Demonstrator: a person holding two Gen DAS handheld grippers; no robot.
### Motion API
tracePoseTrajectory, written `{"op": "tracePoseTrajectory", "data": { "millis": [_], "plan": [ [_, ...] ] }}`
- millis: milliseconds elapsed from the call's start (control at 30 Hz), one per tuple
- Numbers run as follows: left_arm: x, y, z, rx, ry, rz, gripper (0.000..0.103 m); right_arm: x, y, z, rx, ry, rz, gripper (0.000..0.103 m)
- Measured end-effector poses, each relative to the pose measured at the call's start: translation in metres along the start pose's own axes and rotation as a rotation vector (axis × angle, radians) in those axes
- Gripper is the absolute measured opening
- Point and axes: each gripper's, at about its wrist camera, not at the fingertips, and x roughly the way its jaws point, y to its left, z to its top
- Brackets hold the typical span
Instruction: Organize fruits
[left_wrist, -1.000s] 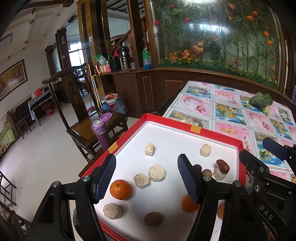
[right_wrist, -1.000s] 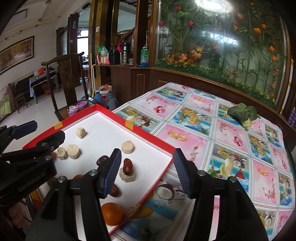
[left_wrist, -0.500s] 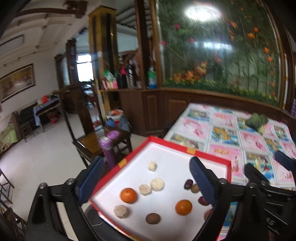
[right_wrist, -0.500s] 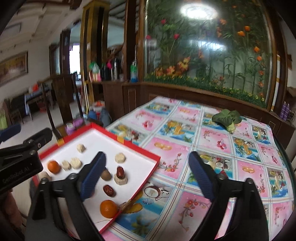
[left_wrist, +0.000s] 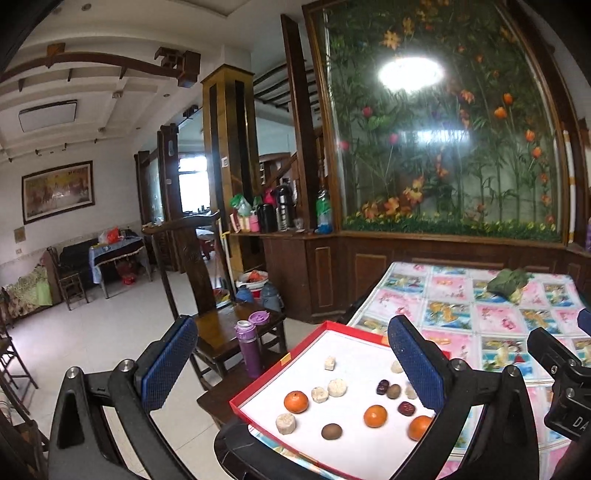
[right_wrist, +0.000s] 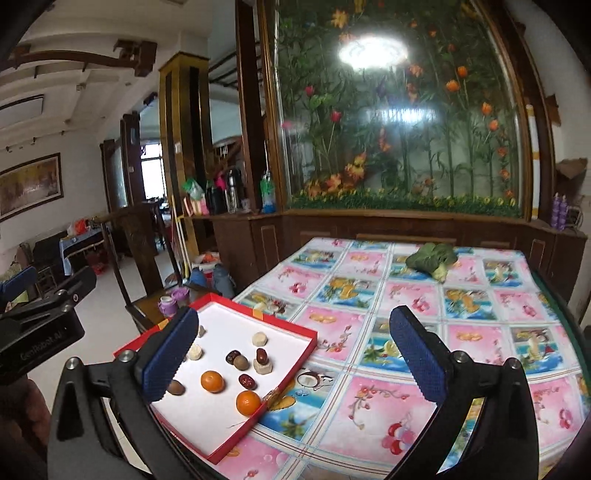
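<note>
Left gripper (left_wrist: 291, 365): we see it spread wide, holding nothing, raised above the tray.
Right gripper (right_wrist: 295, 350): also spread wide and empty.
Hidden: the left gripper's right finger (left_wrist: 415, 363) covers part of one orange (left_wrist: 419, 427).
Red tray (right_wrist: 291, 329): we count three oranges, dark dates (right_wrist: 247, 381), brown kiwis (right_wrist: 242, 362), pale cut pieces (right_wrist: 259, 338).
Table (right_wrist: 461, 302): a green vegetable (right_wrist: 432, 258) lies far from the tray.

Surface (right_wrist: 406, 306) covered by a pink-and-blue patterned cloth. A red-rimmed shallow box (right_wrist: 284, 369) rests at its near left corner, overhanging the edge. A green leafy bundle (right_wrist: 432, 258) lies at the far side, well apart.
</note>
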Motion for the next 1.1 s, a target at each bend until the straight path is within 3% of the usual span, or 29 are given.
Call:
{"op": "tracePoseTrajectory", "data": {
  "millis": [200, 600, 1100],
  "plan": [
    [-0.027, 0.016, 0.002, -0.052, -0.010, -0.022, 0.103, -0.036, 0.007, 0.002, 0.000, -0.071, -0.018, 0.103],
    [-0.064, 0.025, -0.002, -0.030, -0.052, -0.081, 0.103, -0.091, 0.034, 0.004, -0.045, -0.153, 0.000, 0.103],
    [-0.081, 0.030, -0.010, -0.035, -0.086, -0.156, 0.103, -0.101, 0.039, 0.001, -0.026, -0.143, 0.012, 0.103]
  ]
}}
